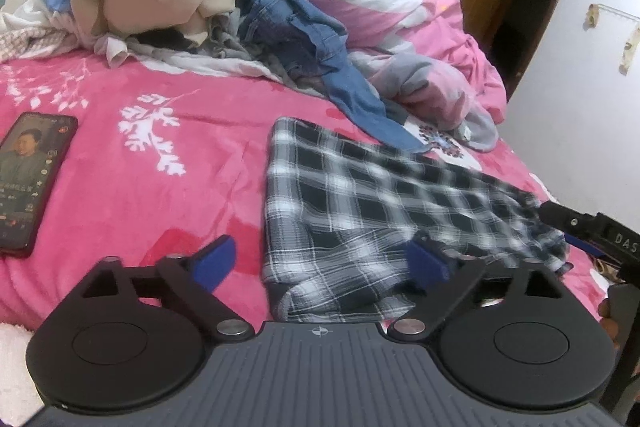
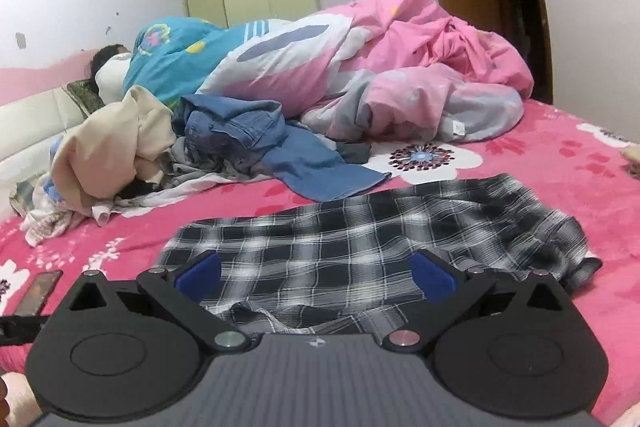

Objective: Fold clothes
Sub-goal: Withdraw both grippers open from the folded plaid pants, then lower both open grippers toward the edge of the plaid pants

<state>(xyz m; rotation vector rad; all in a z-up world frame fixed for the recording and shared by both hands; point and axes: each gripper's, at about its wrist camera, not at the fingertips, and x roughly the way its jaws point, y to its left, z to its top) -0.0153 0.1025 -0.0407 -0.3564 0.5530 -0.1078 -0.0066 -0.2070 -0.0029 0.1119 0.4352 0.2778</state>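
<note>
Left wrist view: left claw [image 1: 320, 263] spread wide, nothing between its blue pads [image 1: 214, 261], hovering over the near left corner of the plaid garment [image 1: 384, 195]. Garment lying loosely folded on the pink bed [image 1: 140, 155], its far edge just beside a trailing denim leg [image 1: 352, 95]; phone [image 1: 32, 183] well left of the plaid; tip of the right claw [image 1: 560, 217] showing at the plaid's right edge. Right wrist view: right claw [image 2: 316, 275] likewise wide apart and empty, poised above the near hem of the plaid garment [image 2: 380, 239], with a rumpled flap at the hem and a bunched fold at the plaid's right end. Unfolded pile [image 2: 168, 143] of denim and beige cloth beyond the plaid, against the quilt [image 2: 400, 67]. Likely next: flatten or fold again. Best done by pinching both near corners together, only the top layers, lifting evenly, keeping edges aligned, and smoothing the right-hand bunch before creasing; clear of the denim.
</note>
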